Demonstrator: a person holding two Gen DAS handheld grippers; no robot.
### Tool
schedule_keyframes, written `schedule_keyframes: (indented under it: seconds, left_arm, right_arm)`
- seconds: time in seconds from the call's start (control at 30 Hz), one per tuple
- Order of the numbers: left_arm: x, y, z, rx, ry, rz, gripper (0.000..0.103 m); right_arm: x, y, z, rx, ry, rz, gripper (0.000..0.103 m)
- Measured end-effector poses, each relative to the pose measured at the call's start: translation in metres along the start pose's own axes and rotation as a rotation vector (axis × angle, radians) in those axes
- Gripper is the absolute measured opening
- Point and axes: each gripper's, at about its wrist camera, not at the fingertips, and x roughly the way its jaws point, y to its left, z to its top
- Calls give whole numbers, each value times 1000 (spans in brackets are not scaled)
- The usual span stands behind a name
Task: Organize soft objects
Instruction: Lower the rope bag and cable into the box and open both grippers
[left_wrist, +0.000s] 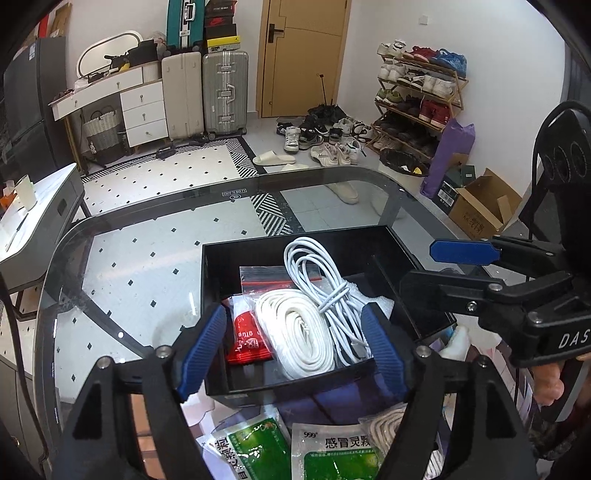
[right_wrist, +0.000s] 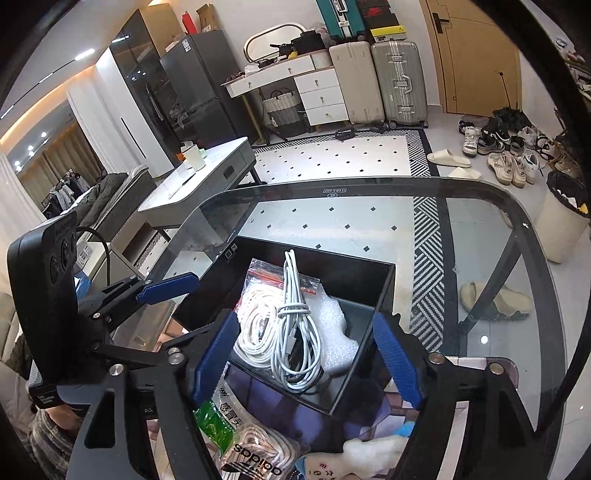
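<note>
Both the left gripper (left_wrist: 295, 339) and right gripper (right_wrist: 306, 354) are hovering agape, empty, above the black box (left_wrist: 218, 266). Inside it, the white cable bundle (right_wrist: 295, 332) is lying lengthwise toward the box's far wall, beside a flat white cord coil (left_wrist: 295, 332), red packet (left_wrist: 245, 341) and zip bag (left_wrist: 262, 277).

White walls, wooden door (left_wrist: 303, 55), tiled floor (left_wrist: 177, 173).

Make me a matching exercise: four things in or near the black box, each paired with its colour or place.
1. round cable
2. flat cord coil
3. glue packet
4. green sachets

A. red, at the box's left side
B. outside the black box, on the glass table
C. wide, flat loops
D. thin white strands wrapped at the middle

Pairs: 1-D, 2-C, 3-A, 4-B
</note>
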Motion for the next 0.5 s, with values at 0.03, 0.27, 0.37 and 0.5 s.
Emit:
schedule_keyframes:
  seconds: [0.03, 0.27, 0.37, 0.5]
  left_arm:
    - [-2, -1, -1, 0, -2, -1, 79]
    - [-17, -7, -6, -3, -17, 5, 98]
    - [-23, -6, -8, -8, -22, 2, 99]
    - [-28, -8, -14, -13, -16, 15, 103]
  right_arm:
    - [-3, -1, -1, 1, -3, -4, 85]
    - [-20, -1, -12, 14, -17, -22, 99]
    - [-27, -5, -17, 23, -19, -32, 99]
    - [-32, -10, -24, 43, -9, -26, 100]
